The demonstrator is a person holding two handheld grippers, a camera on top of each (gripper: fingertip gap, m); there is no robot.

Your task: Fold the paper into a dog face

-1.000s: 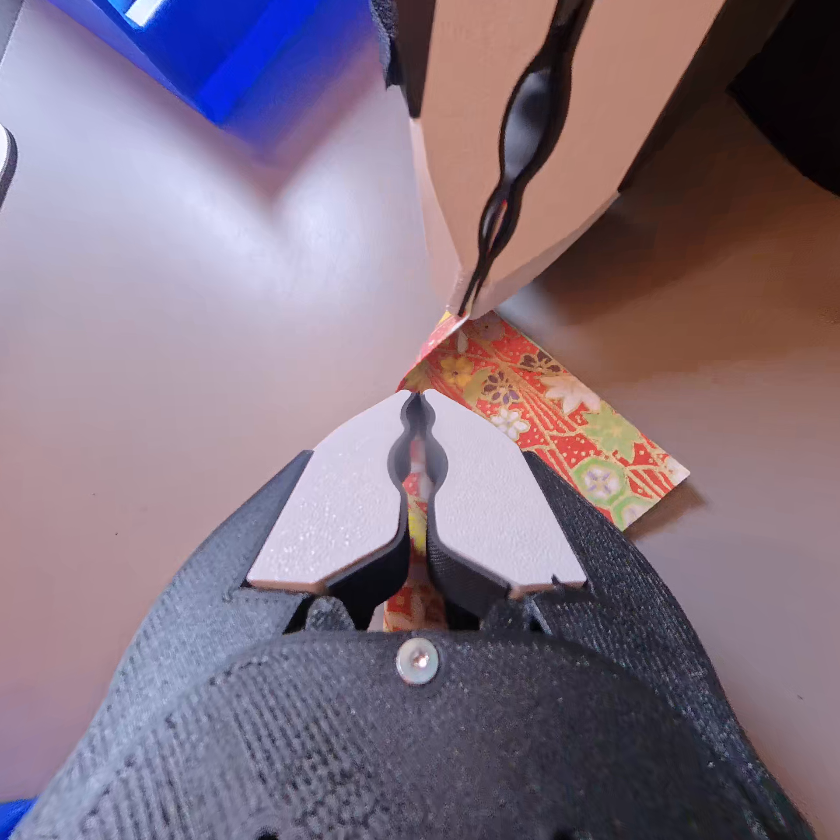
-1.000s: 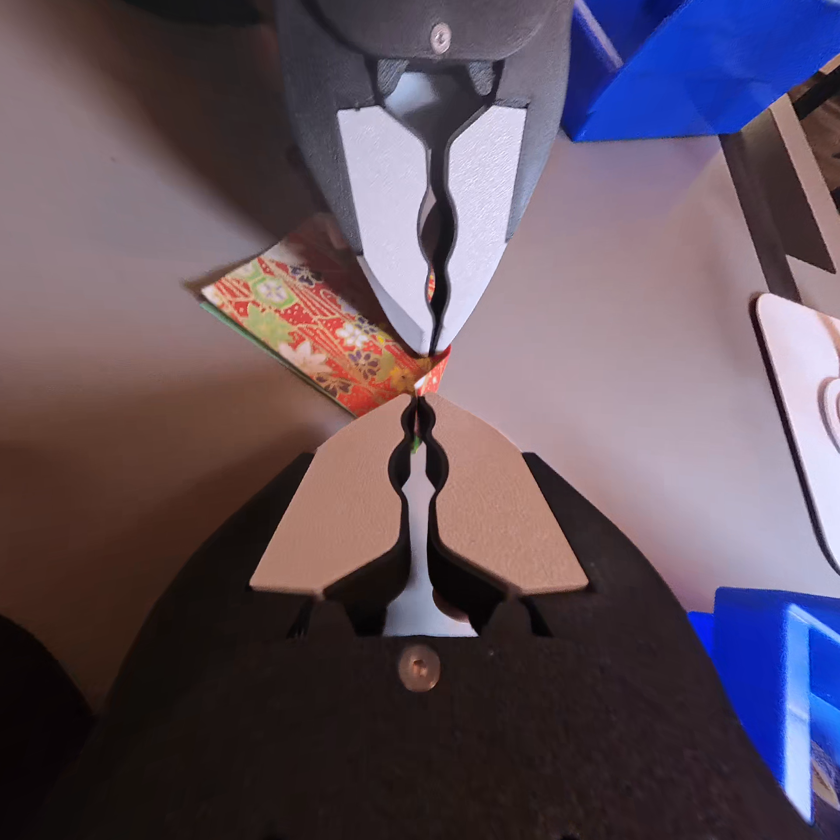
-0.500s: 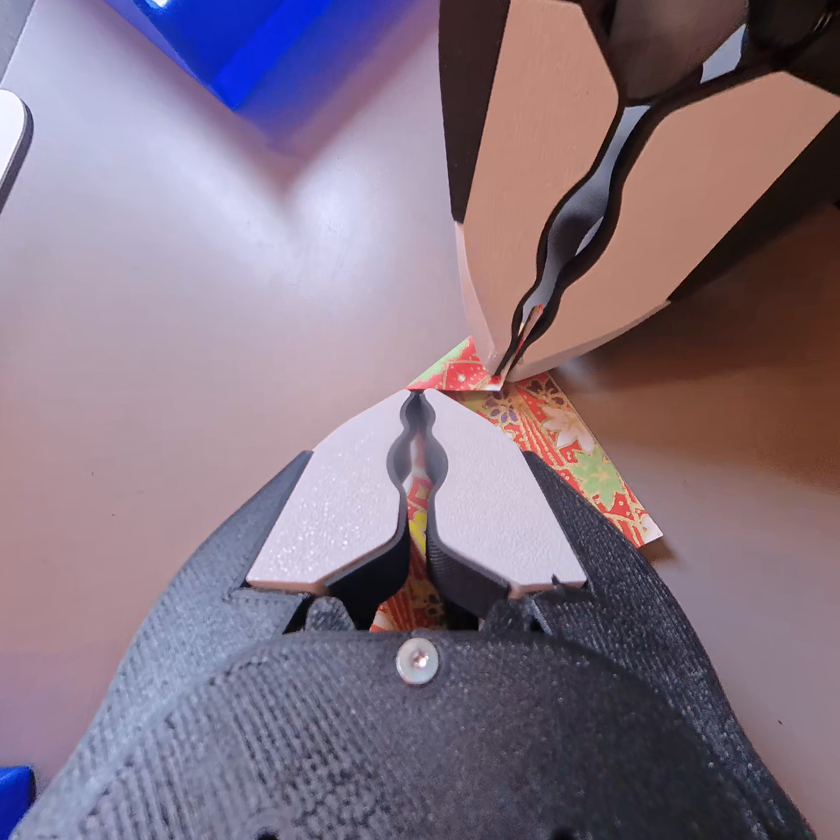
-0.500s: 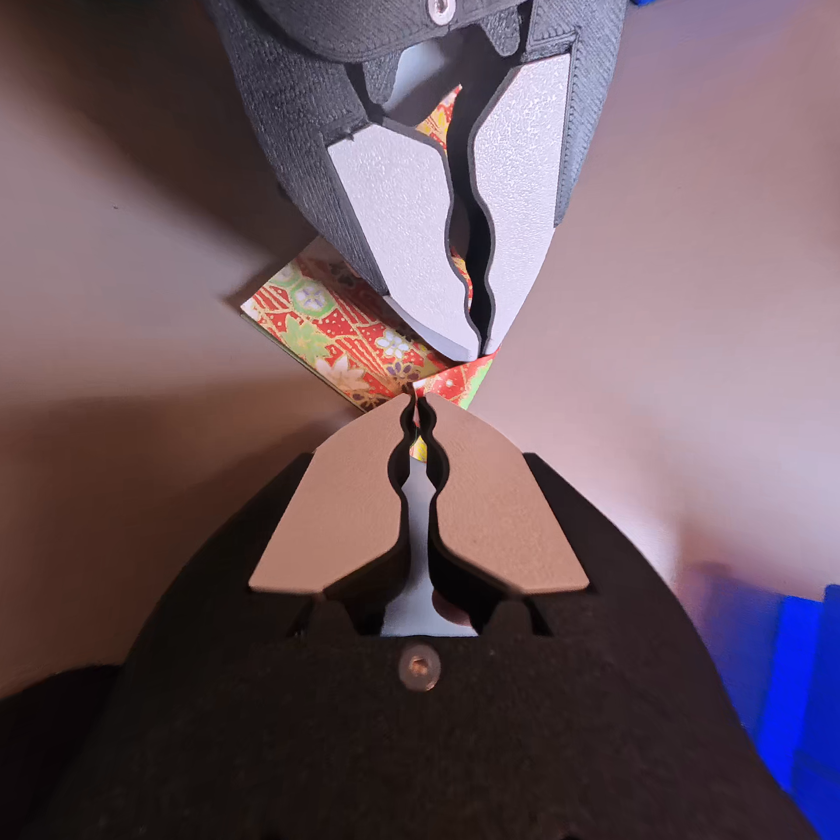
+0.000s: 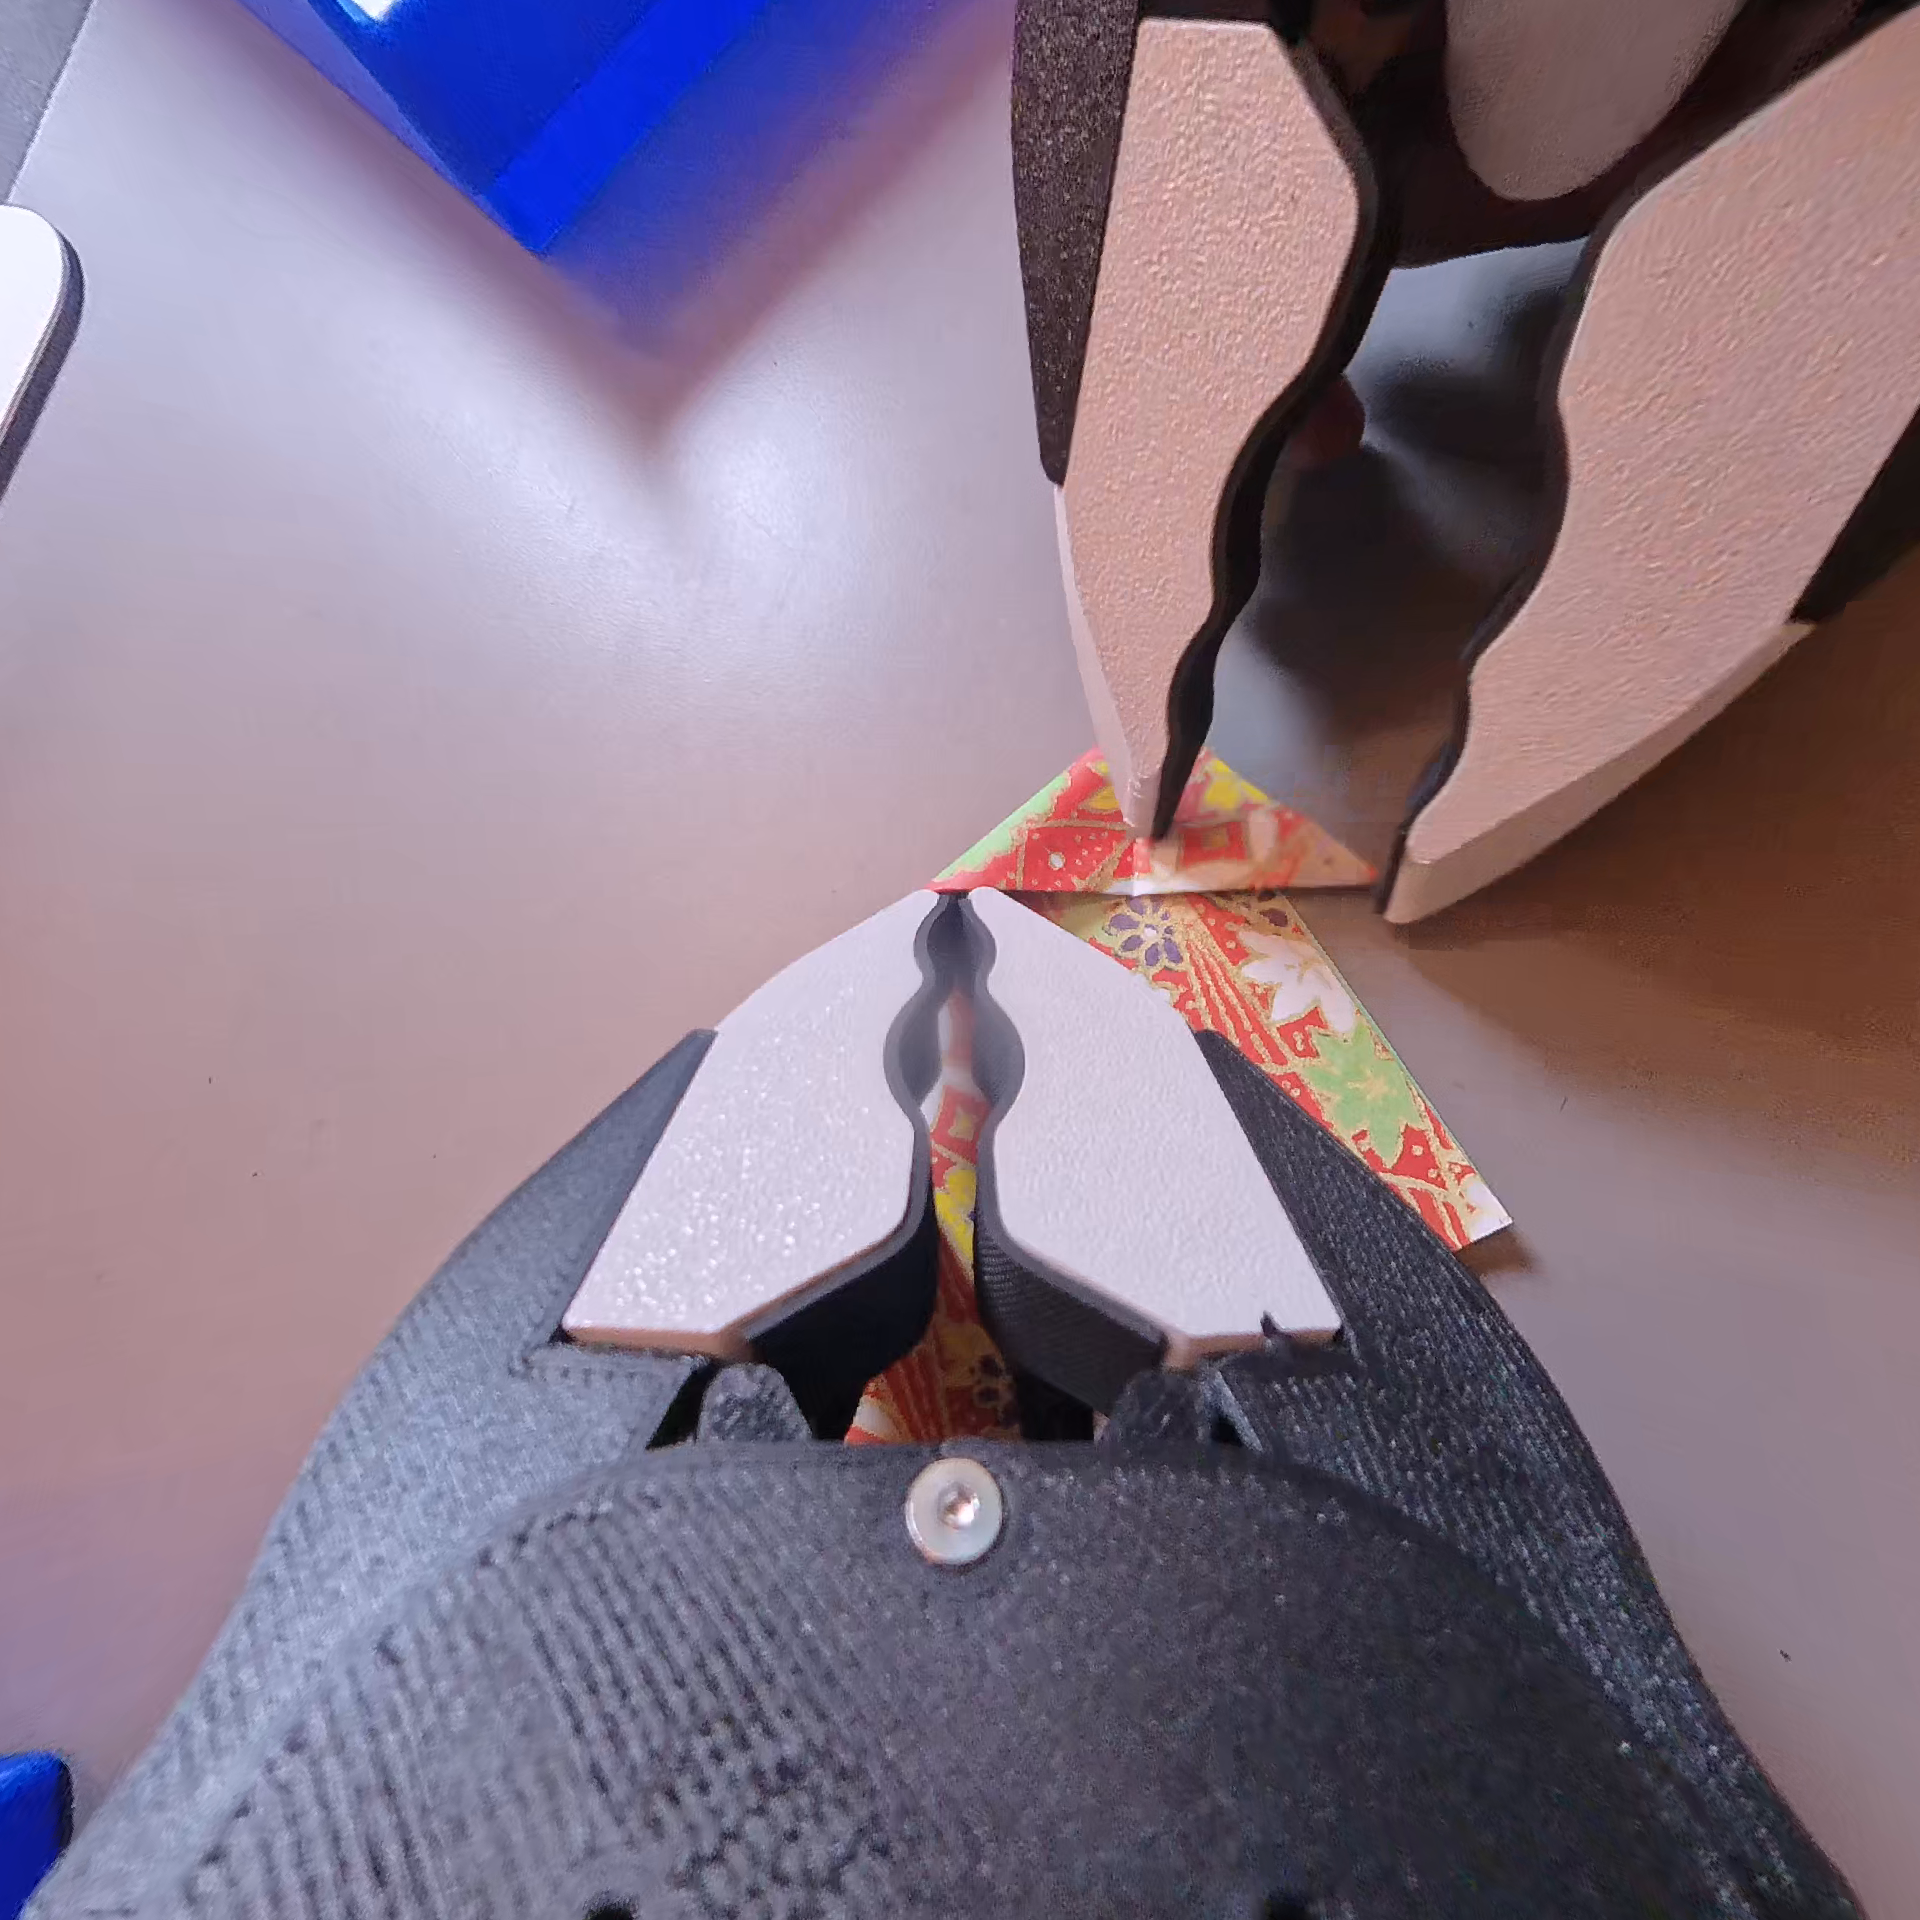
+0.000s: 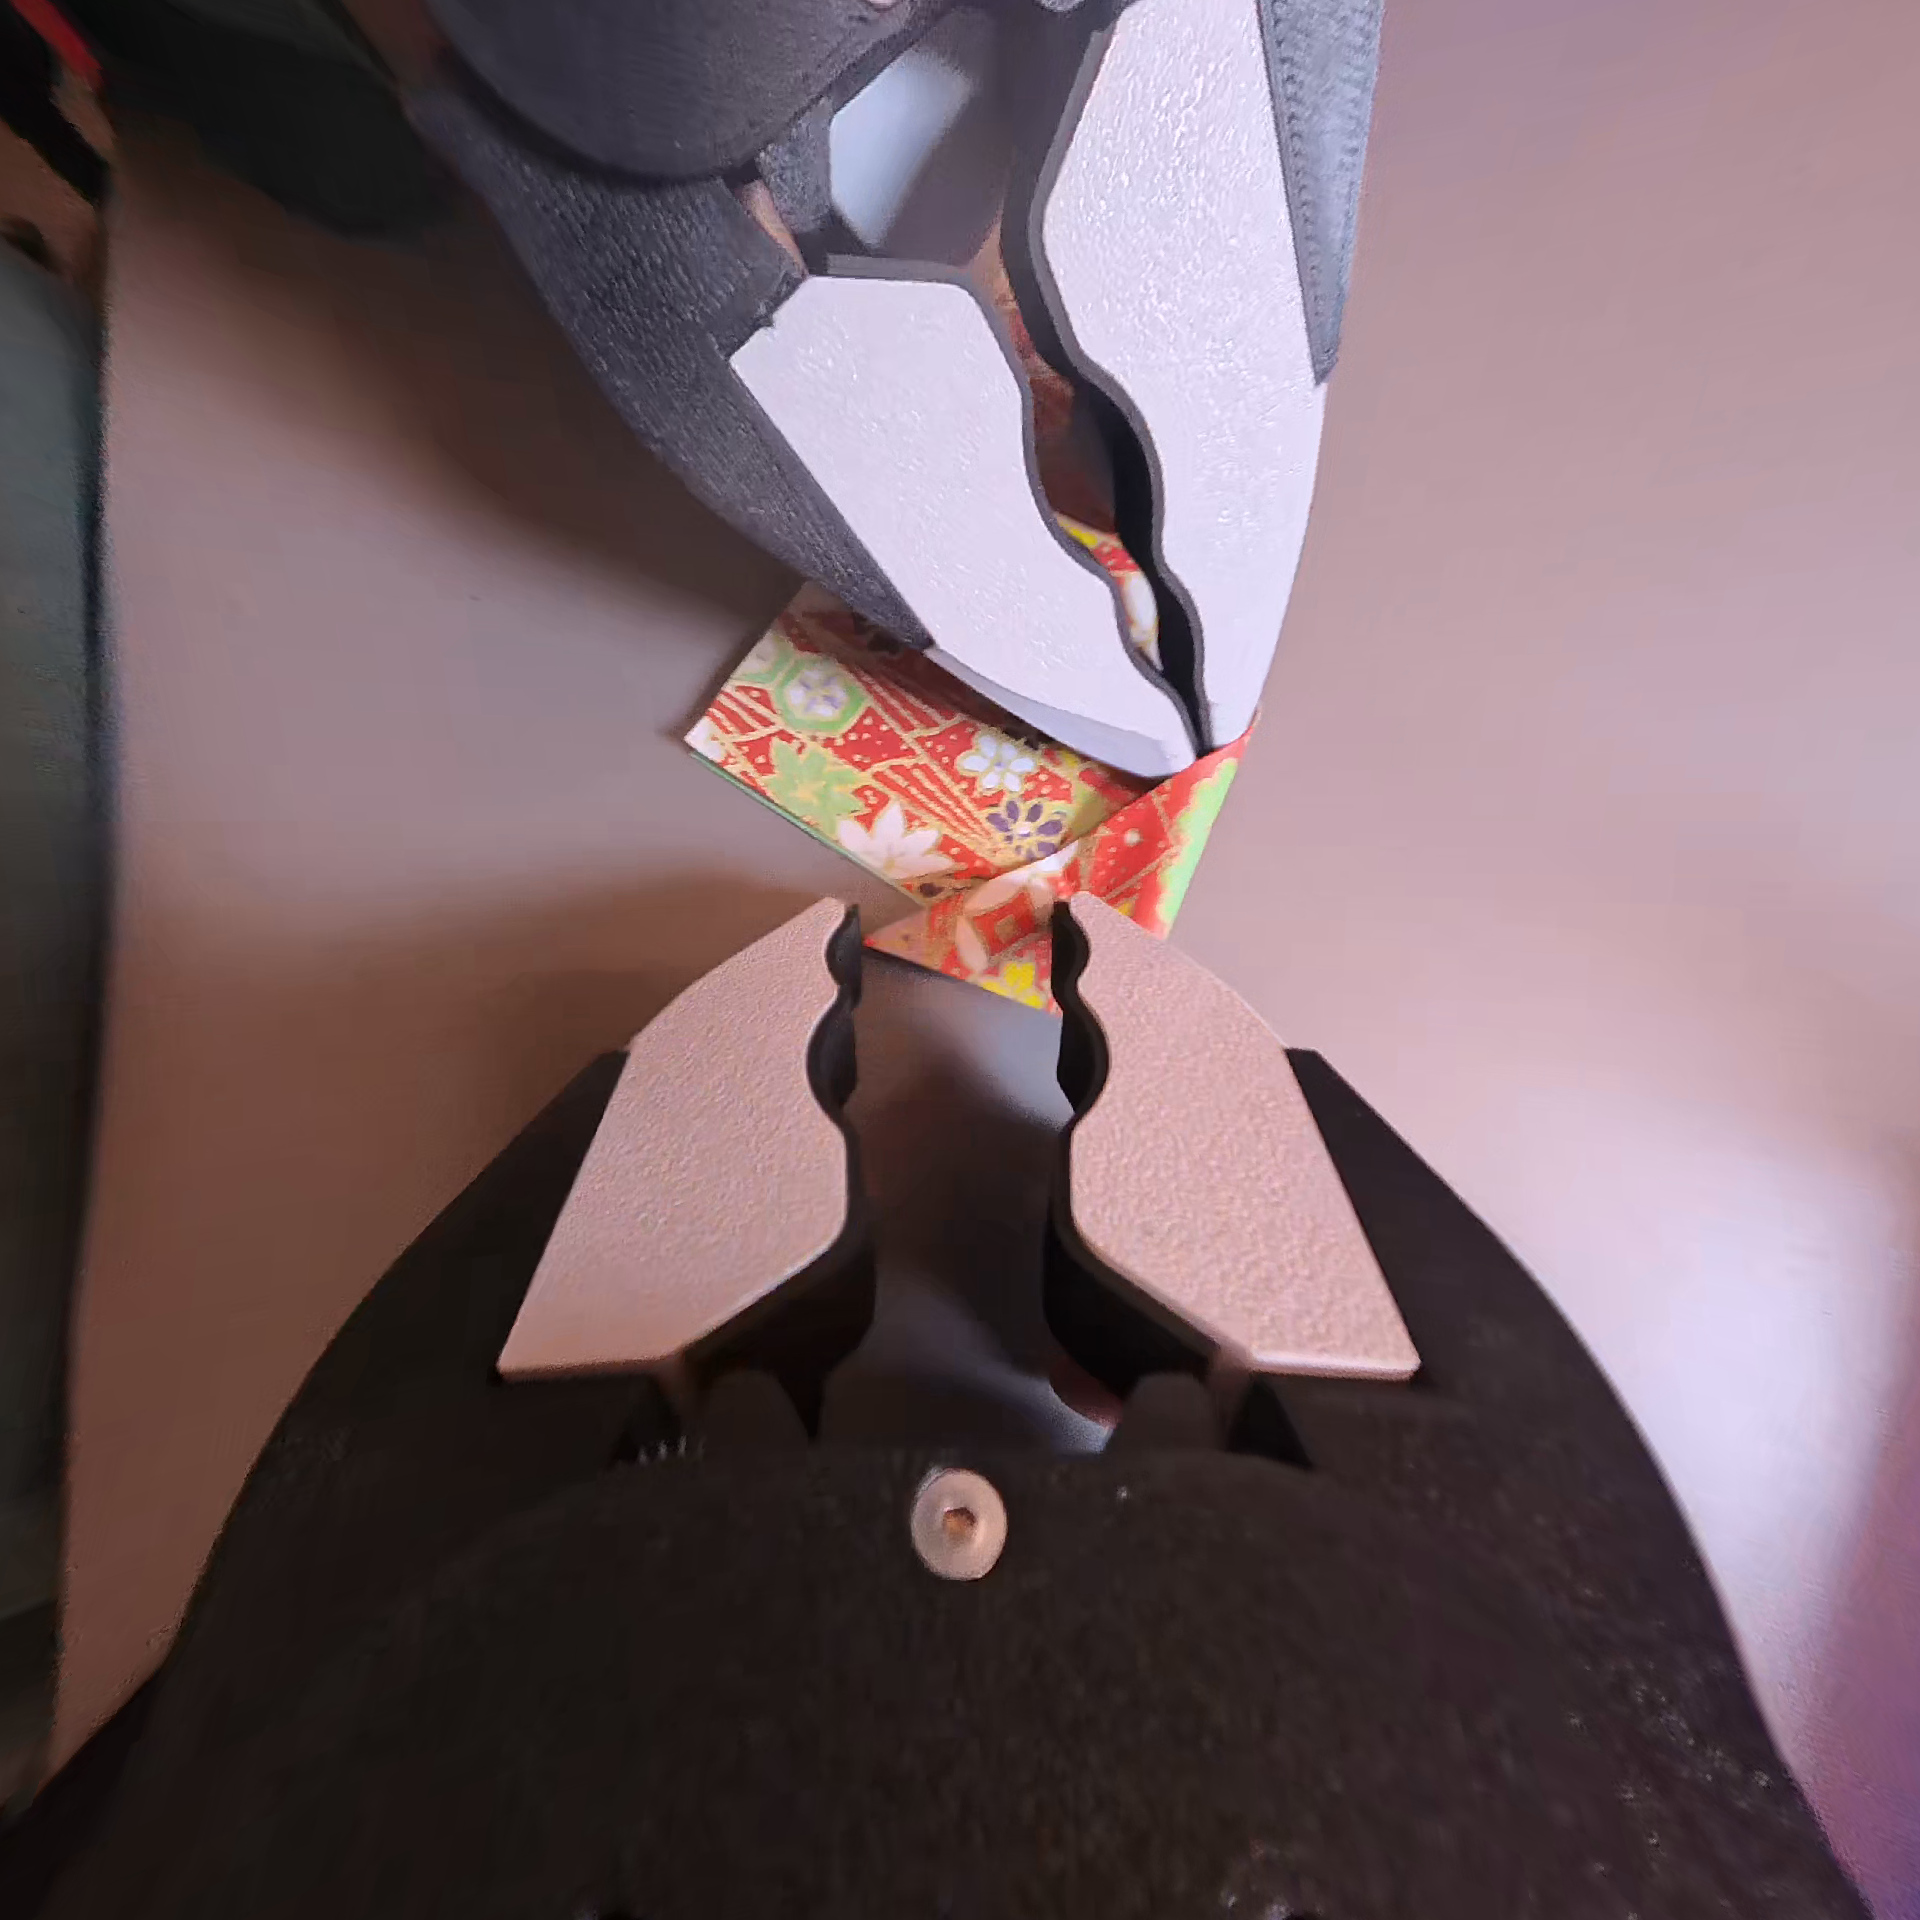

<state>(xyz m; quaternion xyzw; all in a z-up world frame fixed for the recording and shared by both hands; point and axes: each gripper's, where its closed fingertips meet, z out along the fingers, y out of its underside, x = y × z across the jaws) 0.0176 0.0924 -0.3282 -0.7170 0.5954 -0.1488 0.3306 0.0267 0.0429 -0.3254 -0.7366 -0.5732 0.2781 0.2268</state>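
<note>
Since a moment ago your right gripper [image 6: 956, 914] has let go: its jaws, pinched on the paper's corner half a second back, now stand apart with bare table showing between them. That corner has come down as a small triangular flap [image 5: 1153, 842] lying over the patterned paper [image 5: 1309, 997], which rests flat on the grey table [image 5: 416, 727], centre-right in the left wrist view.

Your left gripper [image 5: 956, 909] looks closed, tips together and pressed down on the sheet just beside the flap's near left end. Whether any paper is caught between the tips or they only pin it from above, I cannot tell.

What could go wrong: the flap looks laid down but not creased hard, so it may spring back up if you pull the right gripper away before pressing along the fold. One right fingertip [image 5: 1143, 800] sits on the flap; dragging it sideways could skew the fold or slide the whole sheet. Lifting the left gripper too early would free the paper to shift.

No brand, label or readable writing shows; the blue box [image 5: 582, 114] far left shows only a pale patch.
</note>
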